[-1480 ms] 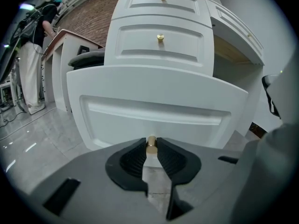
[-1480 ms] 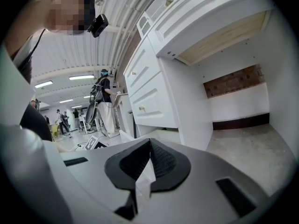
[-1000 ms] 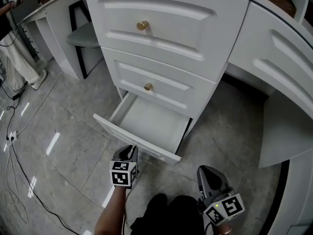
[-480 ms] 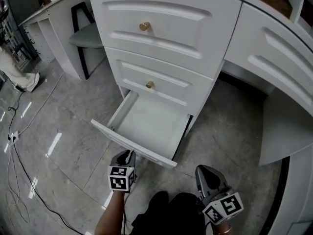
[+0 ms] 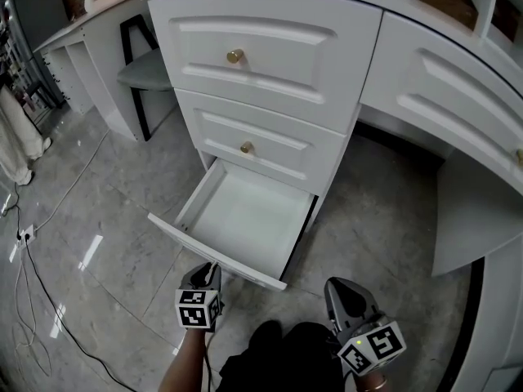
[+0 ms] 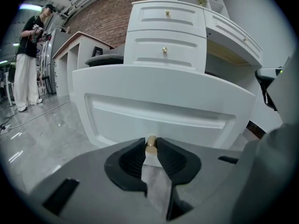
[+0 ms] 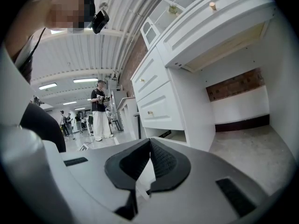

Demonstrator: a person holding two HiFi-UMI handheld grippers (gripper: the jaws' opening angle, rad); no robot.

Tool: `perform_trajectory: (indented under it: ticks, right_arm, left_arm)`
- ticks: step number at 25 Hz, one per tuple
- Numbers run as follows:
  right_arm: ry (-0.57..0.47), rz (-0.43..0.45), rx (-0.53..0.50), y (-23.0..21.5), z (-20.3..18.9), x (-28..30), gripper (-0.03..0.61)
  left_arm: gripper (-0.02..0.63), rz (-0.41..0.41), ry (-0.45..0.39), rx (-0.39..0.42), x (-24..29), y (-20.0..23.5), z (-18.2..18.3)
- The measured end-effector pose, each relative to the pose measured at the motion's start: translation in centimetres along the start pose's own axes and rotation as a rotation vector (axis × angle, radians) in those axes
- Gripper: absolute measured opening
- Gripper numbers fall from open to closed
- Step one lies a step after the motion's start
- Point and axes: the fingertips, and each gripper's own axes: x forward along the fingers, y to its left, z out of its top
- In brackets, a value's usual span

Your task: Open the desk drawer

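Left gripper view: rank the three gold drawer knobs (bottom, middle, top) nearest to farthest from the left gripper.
1. bottom drawer knob: clamped between the jaws of the left gripper, on the pulled-out drawer front.
2. middle drawer knob: behind and above, on a closed drawer.
3. top drawer knob: highest, on the closed top drawer.

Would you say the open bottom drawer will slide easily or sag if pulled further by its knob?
Probably slides lightly: the bottom drawer looks empty. Its small smooth knob, pinched by the left gripper, may slip. Standing well out, it might sag.
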Motion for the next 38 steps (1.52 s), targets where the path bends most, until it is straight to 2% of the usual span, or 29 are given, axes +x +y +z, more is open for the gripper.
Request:
perform_trajectory:
  ticks: [14, 22, 28, 38]
  right_arm:
    - [-0.007, -0.003, 0.003, 0.4, -0.1, -1.7, 0.005]
    - [-0.023, 0.003, 0.003, 0.9, 0.6, -2.1, 0.005]
    - [-0.049, 0.004, -0.002, 1.4, 1.7, -2.2, 0.005]
    - [-0.056, -0.018, -0.031, 1.7, 2.6, -3.1, 0.005]
  left_arm:
    - [0.078, 0.035, 0.008, 0.004, -2.1, 0.4, -1.2]
    - [0.077, 0.027, 0.017, -0.009, -5.7, -0.5, -2.0]
    - [0.046, 0.025, -0.067, -0.009, -8.0, -1.6, 1.8]
    - [0.014, -0.048, -0.23, 0.011, -11.6, -4.9, 9.3]
